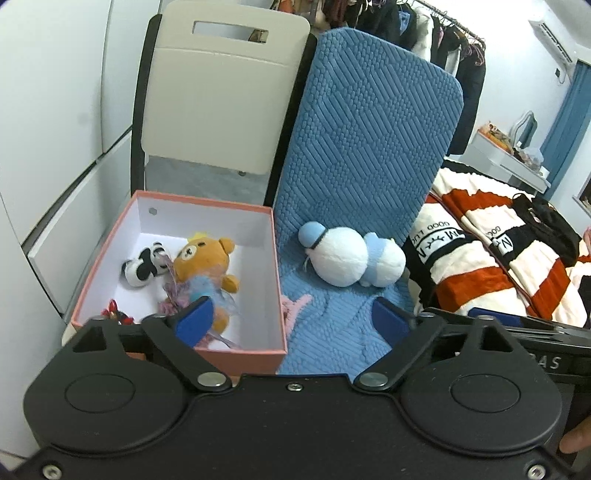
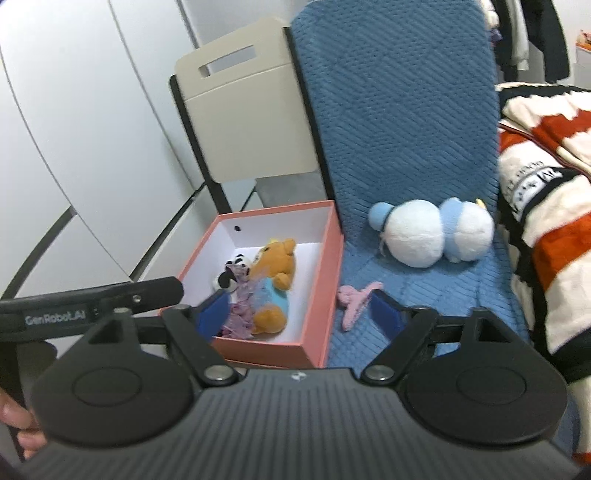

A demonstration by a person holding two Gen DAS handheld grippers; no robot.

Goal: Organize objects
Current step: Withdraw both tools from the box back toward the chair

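Blue mat: white plush | pink box: bear | left tongs, right tongs spread; empty

White wardrobe doors, cream chair, clothes rail — blue-cushioned seat

Open-topped box reachable, chair back behind, blue cushion bare

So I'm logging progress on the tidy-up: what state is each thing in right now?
Pink box: open, lidless.
Bear plush: lying inside box.
Panda plush: inside box.
White-and-blue plush: lying on blue mat, outside box.
Pink hair claw: on mat, outside box.
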